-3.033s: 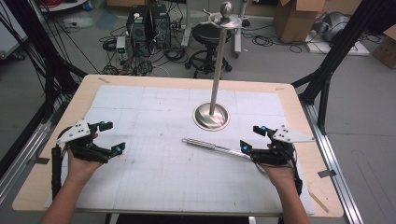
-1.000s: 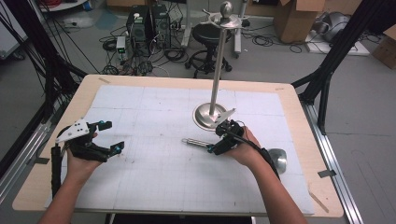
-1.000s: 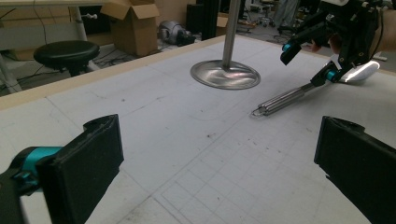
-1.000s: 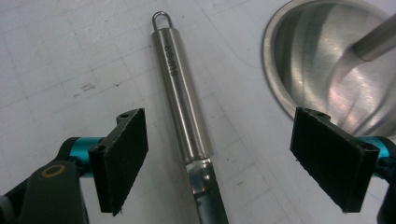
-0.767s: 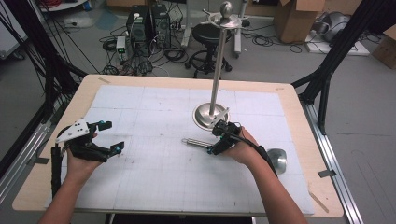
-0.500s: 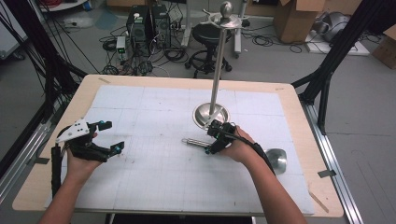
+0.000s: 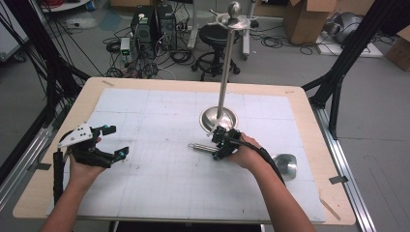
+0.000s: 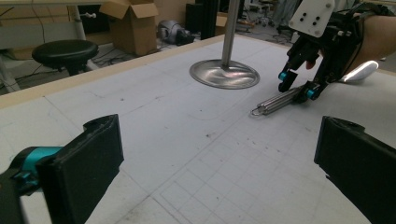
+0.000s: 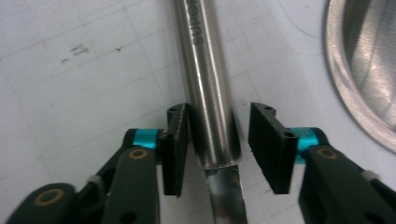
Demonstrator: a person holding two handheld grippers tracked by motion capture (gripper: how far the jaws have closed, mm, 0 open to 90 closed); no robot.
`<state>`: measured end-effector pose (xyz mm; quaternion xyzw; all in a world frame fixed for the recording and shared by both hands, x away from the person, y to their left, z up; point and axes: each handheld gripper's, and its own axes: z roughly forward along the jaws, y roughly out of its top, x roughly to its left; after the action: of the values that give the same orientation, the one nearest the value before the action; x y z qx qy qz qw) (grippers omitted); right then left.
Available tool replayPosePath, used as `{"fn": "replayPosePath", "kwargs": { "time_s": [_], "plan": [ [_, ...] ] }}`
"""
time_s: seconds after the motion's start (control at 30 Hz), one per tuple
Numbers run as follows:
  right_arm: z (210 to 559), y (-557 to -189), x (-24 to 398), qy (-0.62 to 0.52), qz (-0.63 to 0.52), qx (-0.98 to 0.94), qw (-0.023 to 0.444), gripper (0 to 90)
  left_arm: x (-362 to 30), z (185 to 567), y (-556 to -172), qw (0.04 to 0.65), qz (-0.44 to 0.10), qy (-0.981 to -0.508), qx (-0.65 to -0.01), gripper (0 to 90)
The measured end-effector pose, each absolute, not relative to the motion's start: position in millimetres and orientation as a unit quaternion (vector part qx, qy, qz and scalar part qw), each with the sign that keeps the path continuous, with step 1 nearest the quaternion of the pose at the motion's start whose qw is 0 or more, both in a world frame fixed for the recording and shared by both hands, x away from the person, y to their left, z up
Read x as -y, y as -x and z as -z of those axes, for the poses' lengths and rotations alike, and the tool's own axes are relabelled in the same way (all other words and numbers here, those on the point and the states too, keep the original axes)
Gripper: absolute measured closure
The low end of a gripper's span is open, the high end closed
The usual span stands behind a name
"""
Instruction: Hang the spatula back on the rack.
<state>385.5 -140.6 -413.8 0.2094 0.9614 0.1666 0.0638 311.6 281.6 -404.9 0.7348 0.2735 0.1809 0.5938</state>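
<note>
The pale wooden desk (image 7: 300,104) with its white gridded mat is carrying a tall steel stand on a round base (image 7: 218,119). Beside that base, a long steel ladle (image 9: 208,93) is lying flat. The right claw (image 9: 226,147), which was resting at the desk's right side three seconds ago, is now straddling the ladle's tubular handle; its jaws have just been closing but are not yet pressing, so a grasp looks imminent. The left claw (image 7: 112,141) is idling wide open, well apart.
</note>
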Motion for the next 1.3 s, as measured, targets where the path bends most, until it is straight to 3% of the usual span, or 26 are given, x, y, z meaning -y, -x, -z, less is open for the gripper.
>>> {"fn": "replayPosePath", "kwargs": {
  "time_s": [0.53,0.83,1.3],
  "plan": [
    [413.7,-381.4,137.5,-0.218,-0.16,-0.96,0.064,69.0,-281.1,404.6,-310.4,0.591,-0.181,-0.737,-0.273,1.7],
    [409.6,-380.6,141.1,-0.228,-0.173,-0.957,0.054,69.1,-282.2,404.5,-310.5,0.591,-0.182,-0.737,-0.274,1.7],
    [344.3,-360.6,186.7,-0.239,-0.336,-0.907,0.088,69.1,-281.6,403.9,-310.0,0.592,-0.184,-0.735,-0.273,1.7]
  ]
}}
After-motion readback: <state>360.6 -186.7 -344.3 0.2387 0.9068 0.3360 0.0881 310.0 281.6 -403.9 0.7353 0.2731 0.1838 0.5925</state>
